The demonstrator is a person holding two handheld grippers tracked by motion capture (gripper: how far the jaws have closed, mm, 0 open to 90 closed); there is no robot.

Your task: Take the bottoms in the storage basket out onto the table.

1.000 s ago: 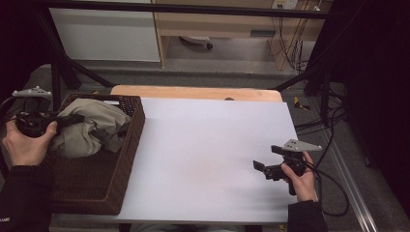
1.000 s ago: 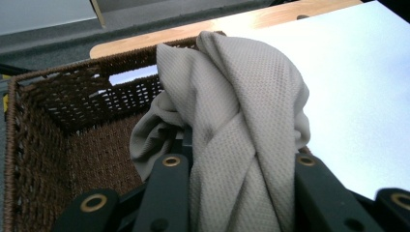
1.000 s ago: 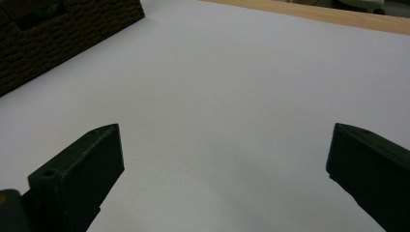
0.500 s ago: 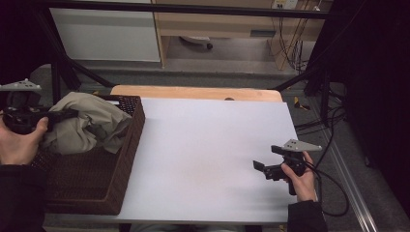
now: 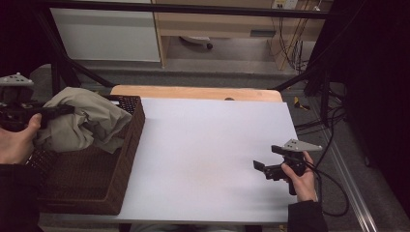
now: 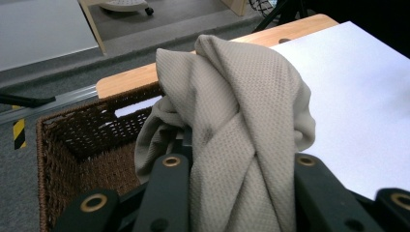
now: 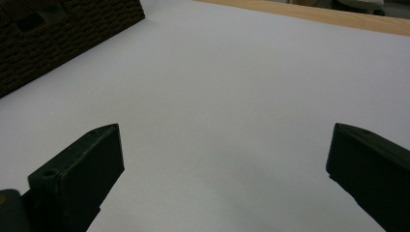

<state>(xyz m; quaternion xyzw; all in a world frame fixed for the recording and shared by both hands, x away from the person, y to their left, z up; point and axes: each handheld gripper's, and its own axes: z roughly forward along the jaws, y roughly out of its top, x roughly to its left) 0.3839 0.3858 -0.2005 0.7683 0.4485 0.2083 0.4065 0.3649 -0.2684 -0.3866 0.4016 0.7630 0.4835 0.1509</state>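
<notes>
Lifted higher, your left gripper [image 5: 60, 110] pinches the beige cloth [image 5: 87, 126] above the wicker basket [image 5: 104, 179]; your right gripper [image 5: 261, 166] rests spread

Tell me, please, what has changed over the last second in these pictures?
The left gripper, fingers shut on the beige cloth, has lifted it higher out of the wicker basket. The right gripper, fingers open, has stayed over the white table.

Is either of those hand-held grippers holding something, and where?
The left hand-held gripper pinches the beige cloth by a bunched fold; the right hand-held gripper holds nothing.
</notes>
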